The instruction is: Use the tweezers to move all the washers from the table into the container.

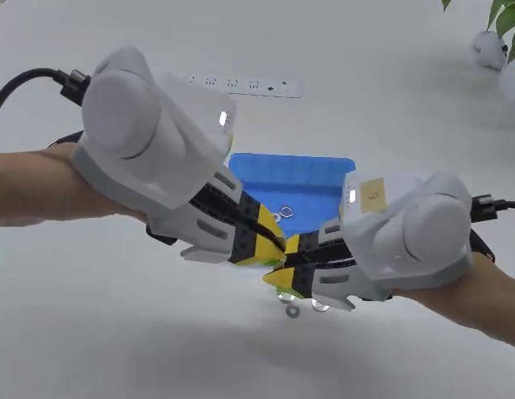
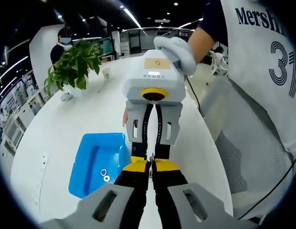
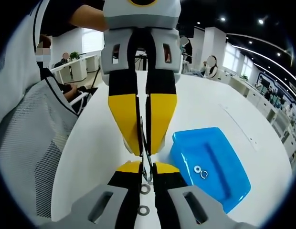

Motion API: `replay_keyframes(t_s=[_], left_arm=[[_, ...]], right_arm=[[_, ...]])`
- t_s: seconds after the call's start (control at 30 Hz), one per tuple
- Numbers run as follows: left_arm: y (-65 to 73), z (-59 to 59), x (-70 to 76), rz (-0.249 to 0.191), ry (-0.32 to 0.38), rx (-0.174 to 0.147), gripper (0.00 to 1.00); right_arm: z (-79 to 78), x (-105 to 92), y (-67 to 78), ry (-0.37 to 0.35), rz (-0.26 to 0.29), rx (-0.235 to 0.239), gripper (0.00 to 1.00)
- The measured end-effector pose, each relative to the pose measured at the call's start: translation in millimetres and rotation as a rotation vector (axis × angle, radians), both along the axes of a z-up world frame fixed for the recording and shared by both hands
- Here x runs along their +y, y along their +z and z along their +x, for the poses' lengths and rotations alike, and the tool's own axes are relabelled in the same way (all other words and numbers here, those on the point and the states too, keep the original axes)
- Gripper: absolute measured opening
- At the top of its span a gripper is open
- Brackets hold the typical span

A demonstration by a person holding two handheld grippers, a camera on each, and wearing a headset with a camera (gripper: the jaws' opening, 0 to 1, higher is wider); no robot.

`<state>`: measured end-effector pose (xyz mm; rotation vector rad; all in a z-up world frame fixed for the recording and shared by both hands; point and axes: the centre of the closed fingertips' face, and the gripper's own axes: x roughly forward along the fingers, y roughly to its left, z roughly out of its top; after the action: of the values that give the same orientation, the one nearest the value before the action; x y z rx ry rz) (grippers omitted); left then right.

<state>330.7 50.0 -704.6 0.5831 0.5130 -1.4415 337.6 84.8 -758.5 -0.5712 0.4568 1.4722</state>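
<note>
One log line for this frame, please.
left gripper: shut on tweezers | right gripper: jaws flank tweezers, grip unclear | container: two washers | table: loose washers under jaws

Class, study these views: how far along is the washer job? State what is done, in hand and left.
Done: two washers lie in the blue container. In hand: the left claw and right claw both pinch the tweezers, tips down near the table. Left: at least two loose washers there.
</note>
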Motion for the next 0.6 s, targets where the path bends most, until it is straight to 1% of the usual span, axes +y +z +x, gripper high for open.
replay_keyframes(t_s=[0.1, 0.2, 0.33, 0.37, 0.43, 0.5, 0.6], left_arm=[[8.3, 2.4, -0.1, -0.013, 0.008, -0.011, 0.07], [15.9, 5.2, -0.1, -0.021, 0.015, -0.024, 0.07], [25.3, 7.9, -0.2, -0.026, 0.016, -0.045, 0.07], [29.0, 8.4, -0.4, -0.031, 0.017, -0.058, 0.07], [33.8, 8.7, -0.2, -0.037, 0.018, -0.058, 0.07], [41.1, 10.3, -0.5, -0.049, 0.017, -0.066, 0.07], [47.6, 15.8, -1.3, -0.056, 0.018, -0.087, 0.07]], right_arm=[[3.5, -0.1, 9.3, -0.009, 0.016, -0.001, 0.09], [6.2, 0.4, 16.0, -0.005, 0.017, -0.023, 0.09], [10.4, 0.5, 25.2, -0.012, 0.035, -0.035, 0.09], [12.0, 0.4, 29.1, -0.013, 0.04, -0.044, 0.09], [12.1, 0.3, 34.2, -0.009, 0.043, -0.059, 0.09], [13.9, -0.2, 41.6, -0.008, 0.051, -0.071, 0.09], [21.0, -1.5, 48.4, -0.01, 0.057, -0.088, 0.09]])
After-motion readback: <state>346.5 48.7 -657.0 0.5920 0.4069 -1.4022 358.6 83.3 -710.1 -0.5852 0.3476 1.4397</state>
